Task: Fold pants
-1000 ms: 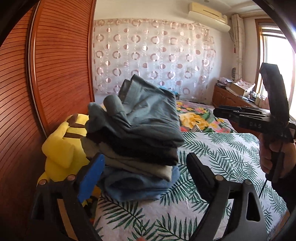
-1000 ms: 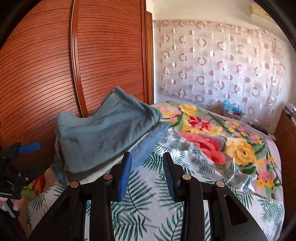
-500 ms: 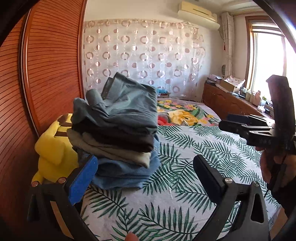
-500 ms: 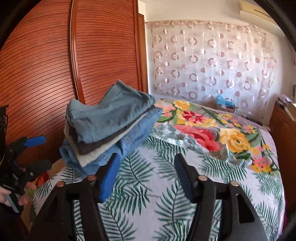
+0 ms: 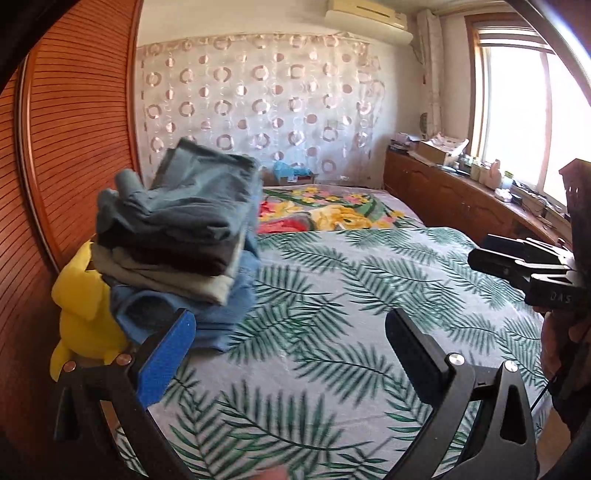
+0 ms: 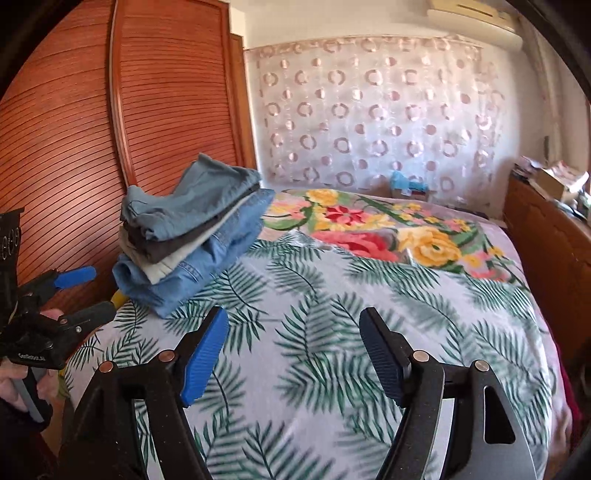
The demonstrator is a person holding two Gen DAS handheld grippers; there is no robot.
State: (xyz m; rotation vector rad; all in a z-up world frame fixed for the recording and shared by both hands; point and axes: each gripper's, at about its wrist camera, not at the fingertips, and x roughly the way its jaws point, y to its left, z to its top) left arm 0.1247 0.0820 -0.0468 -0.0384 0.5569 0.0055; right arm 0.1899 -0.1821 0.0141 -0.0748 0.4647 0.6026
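Bed (image 5: 369, 280): leaf-print cover, floral blanket behind it.
Stack of folded pants (image 5: 177, 243): on the bed's left corner, beside a yellow plush toy (image 5: 81, 314).
Left gripper (image 5: 288, 350): angled down over the cover, jaws fully spread, nothing between them.
Right gripper (image 6: 293, 350): angled down, jaws opening, nothing held.

Bed (image 5: 332, 295) under a palm-leaf sheet (image 6: 332, 314), with a floral blanket (image 6: 369, 229) at its far end. Yellow plush toy (image 5: 79, 306) wedged at the bed's left edge, against a slatted wooden wardrobe (image 6: 74, 147). Sheer curtain with ring pattern (image 5: 258, 107) across the back wall, air conditioner (image 5: 369, 18) above. Wooden cabinet (image 5: 443, 195) along the right, cluttered on top, below a bright window (image 5: 517, 110).
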